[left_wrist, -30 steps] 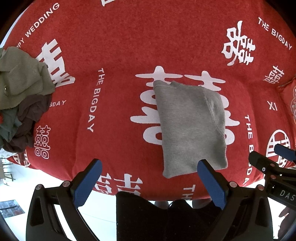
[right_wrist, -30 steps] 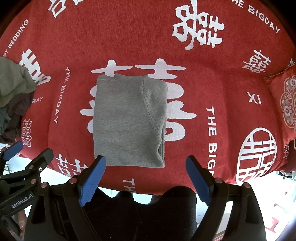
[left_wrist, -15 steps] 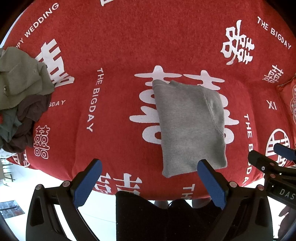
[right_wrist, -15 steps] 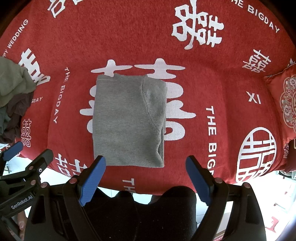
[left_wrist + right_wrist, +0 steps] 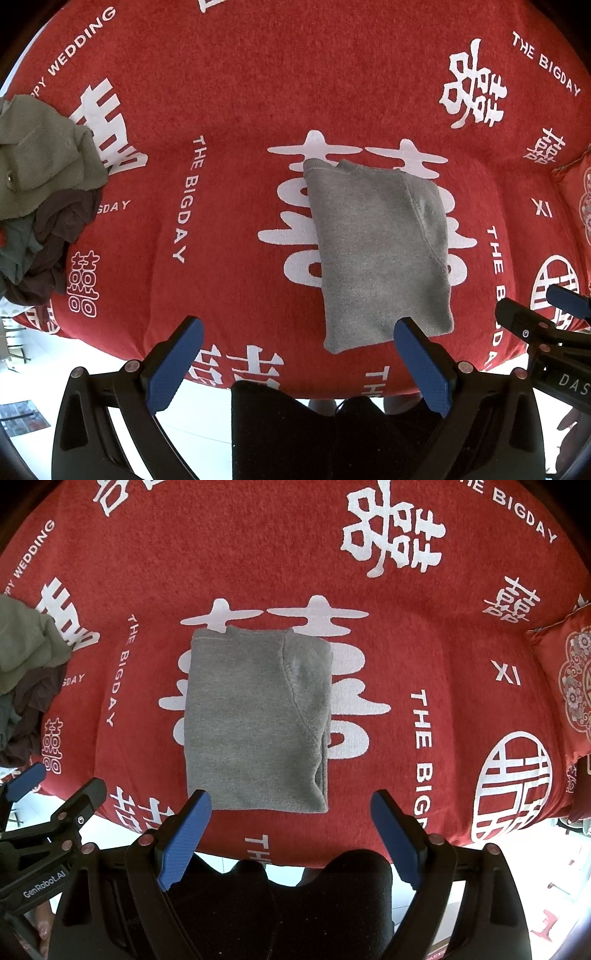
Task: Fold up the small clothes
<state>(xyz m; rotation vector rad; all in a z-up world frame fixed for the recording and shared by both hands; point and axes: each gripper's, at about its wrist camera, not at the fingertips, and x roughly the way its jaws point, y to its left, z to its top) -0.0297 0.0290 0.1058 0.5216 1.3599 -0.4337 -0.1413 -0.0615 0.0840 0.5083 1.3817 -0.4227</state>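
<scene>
Nothing has shifted over the last second: the folded grey fleece garment [image 5: 255,723] lies flat on the red printed blanket [image 5: 258,554]. The left gripper [image 5: 299,365] and right gripper [image 5: 291,834] hover above it, jaws wide open and empty. This fold appears complete; the crumpled olive and brown clothes pile [image 5: 37,192] awaits.

A grey folded garment [image 5: 255,723] lay flat on the red cloth [image 5: 258,565] printed with white characters. The right gripper [image 5: 290,808] hung above its near edge, jaws wide apart and empty. A heap of clothes [image 5: 26,668] sat far left.

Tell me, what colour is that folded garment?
Plain grey garment; it shows best in the right wrist view.
</scene>
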